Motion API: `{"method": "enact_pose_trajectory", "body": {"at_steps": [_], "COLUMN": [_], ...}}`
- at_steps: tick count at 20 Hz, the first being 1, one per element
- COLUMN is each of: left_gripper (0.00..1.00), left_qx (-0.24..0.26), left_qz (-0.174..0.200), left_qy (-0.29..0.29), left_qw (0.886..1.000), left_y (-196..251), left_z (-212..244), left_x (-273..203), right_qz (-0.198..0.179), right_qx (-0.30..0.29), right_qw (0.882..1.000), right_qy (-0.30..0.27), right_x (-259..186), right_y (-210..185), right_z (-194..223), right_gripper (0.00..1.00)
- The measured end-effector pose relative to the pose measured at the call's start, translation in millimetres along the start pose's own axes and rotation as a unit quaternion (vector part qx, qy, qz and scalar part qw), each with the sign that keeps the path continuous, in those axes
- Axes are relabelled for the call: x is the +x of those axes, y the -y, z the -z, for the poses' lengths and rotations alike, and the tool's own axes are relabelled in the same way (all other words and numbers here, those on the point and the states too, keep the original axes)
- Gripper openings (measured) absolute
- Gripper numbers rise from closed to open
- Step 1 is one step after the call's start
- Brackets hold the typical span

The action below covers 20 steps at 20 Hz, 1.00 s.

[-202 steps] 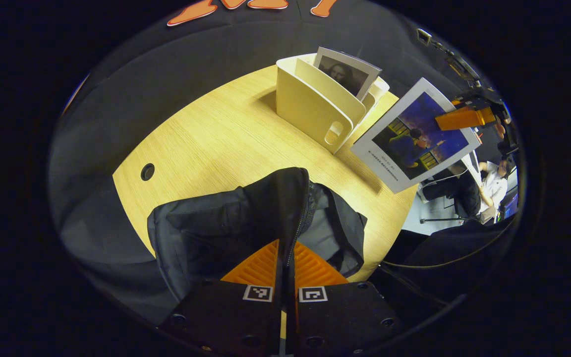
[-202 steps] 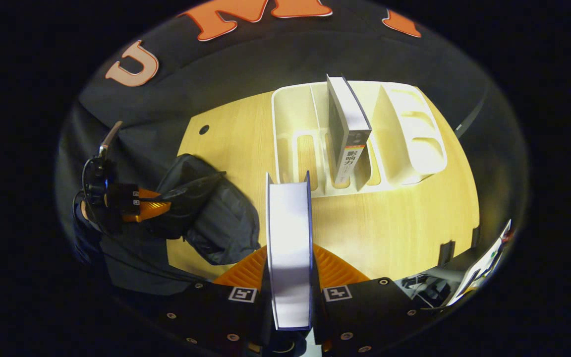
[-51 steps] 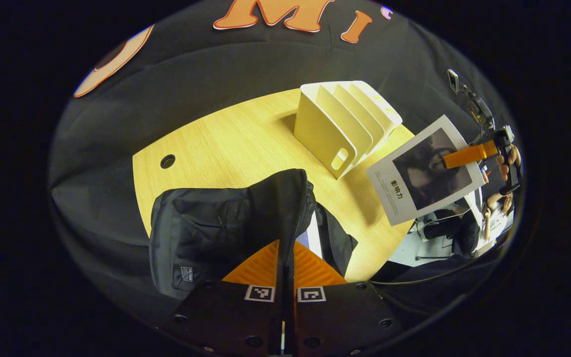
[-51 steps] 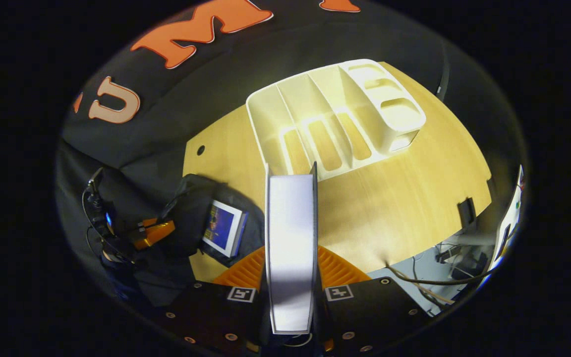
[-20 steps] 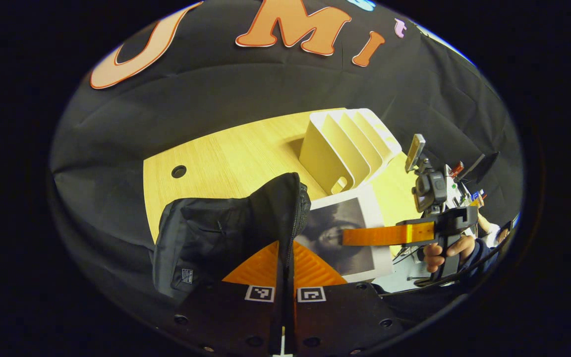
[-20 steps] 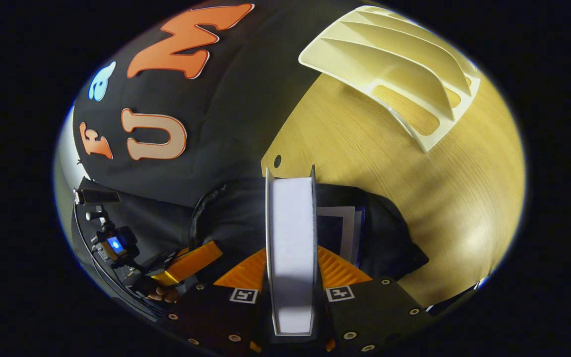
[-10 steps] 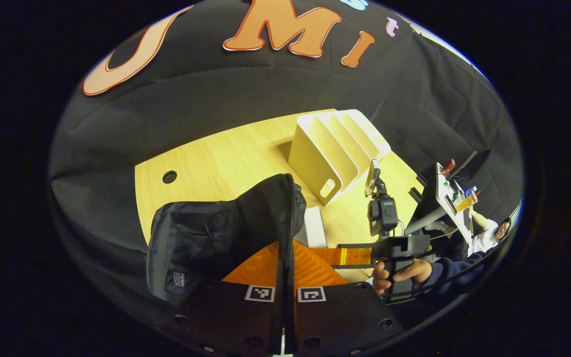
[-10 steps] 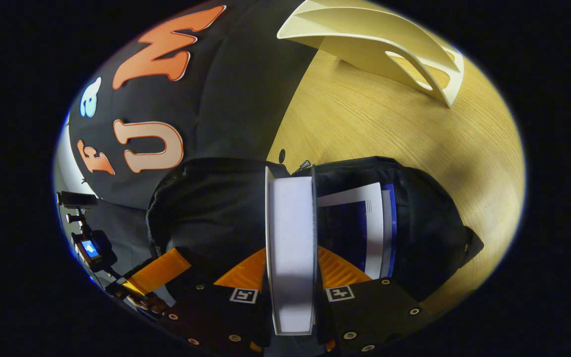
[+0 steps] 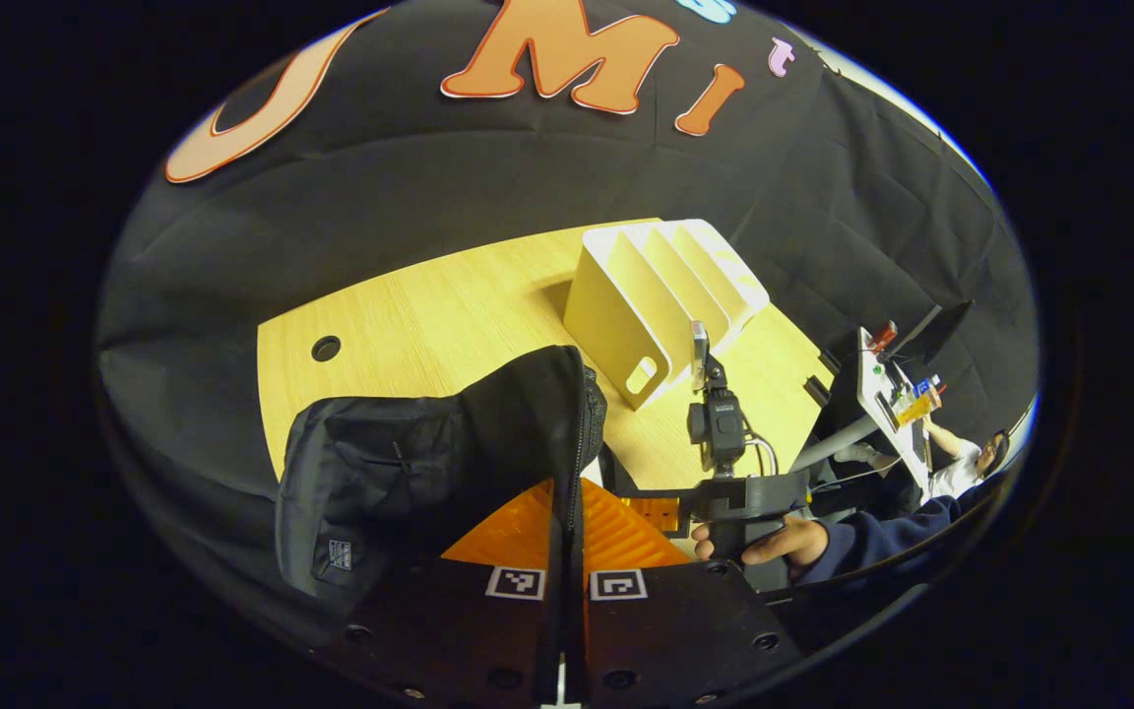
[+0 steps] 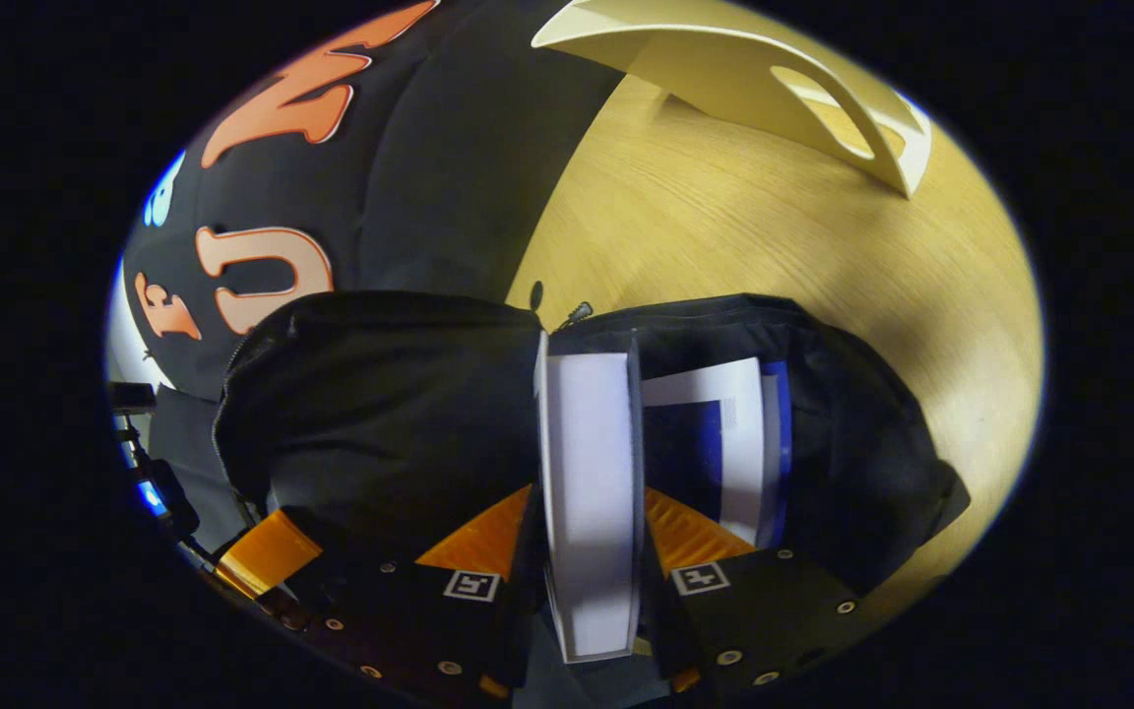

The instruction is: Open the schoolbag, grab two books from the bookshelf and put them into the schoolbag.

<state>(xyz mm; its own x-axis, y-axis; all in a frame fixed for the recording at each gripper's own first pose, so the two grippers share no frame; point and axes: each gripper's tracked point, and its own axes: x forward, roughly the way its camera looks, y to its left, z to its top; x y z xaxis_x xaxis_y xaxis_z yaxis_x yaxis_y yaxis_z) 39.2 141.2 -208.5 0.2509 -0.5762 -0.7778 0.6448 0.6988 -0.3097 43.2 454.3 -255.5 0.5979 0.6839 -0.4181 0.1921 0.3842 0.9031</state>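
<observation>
The black schoolbag (image 9: 400,463) lies on the wooden table (image 9: 429,315), and my left gripper (image 9: 567,487) is shut on its zipper edge, holding the flap up. My right gripper (image 10: 589,507) is shut on a book (image 10: 587,433) seen page-edge on, its far end inside the schoolbag's (image 10: 380,394) open mouth. A blue-covered book (image 10: 724,433) lies in the bag beside it. The cream bookshelf (image 9: 651,290) stands behind with bare slots. In the left gripper view a hand (image 9: 774,540) holds the right gripper (image 9: 651,512) just past the flap.
A cable hole (image 9: 326,348) marks the table's far left. The bookshelf (image 10: 754,59) sits at the top of the right gripper view, with bare table (image 10: 774,226) between it and the bag. Off the table's right edge are a monitor (image 9: 877,379) and a seated person.
My right gripper has carried the second book down from beside the bookshelf into the bag's mouth; its cover has dropped out of sight behind the flap. The left gripper keeps holding the flap.
</observation>
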Motion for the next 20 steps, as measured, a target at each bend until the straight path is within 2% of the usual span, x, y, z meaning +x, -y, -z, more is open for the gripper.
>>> {"method": "enact_pose_trajectory", "body": {"at_steps": [1,2,3,4,7,12,15,19,20], "left_gripper": [0.03,0.03,0.03,0.03,0.03,0.03,0.05,0.19,0.33], "left_qx": [-0.004,-0.004,-0.005,-0.005,-0.005,-0.002,-0.002,-0.023,-0.022], "left_qz": [-0.003,-0.005,-0.009,-0.011,-0.023,-0.060,-0.067,-0.039,-0.039], "left_qy": [0.001,0.000,0.001,-0.001,-0.006,-0.017,-0.023,-0.018,-0.016], "left_qw": [1.000,1.000,1.000,1.000,1.000,0.998,0.998,0.999,0.999], "left_y": [-1,0,0,2,7,15,29,67,74], "left_z": [0,3,4,8,14,19,23,21,19], "left_x": [0,2,2,5,11,25,36,46,46], "right_qz": [0.020,0.042,0.058,0.069,0.082,0.113,0.122,0.133,0.126], "right_qx": [-0.014,-0.033,-0.053,-0.074,-0.121,-0.178,-0.193,-0.212,-0.207], "right_qw": [1.000,0.998,0.997,0.994,0.989,0.978,0.973,0.968,0.969], "right_qy": [-0.007,-0.015,-0.021,-0.028,-0.032,-0.008,0.013,0.038,0.041], "right_x": [0,-8,-16,-22,-45,-98,-135,-177,-184], "right_y": [5,13,18,22,30,47,55,65,62], "right_z": [0,2,1,1,-2,-35,-63,-97,-103], "right_gripper": [0.58,0.64,0.74,0.78,0.93,0.98,0.98,0.98,0.98]}}
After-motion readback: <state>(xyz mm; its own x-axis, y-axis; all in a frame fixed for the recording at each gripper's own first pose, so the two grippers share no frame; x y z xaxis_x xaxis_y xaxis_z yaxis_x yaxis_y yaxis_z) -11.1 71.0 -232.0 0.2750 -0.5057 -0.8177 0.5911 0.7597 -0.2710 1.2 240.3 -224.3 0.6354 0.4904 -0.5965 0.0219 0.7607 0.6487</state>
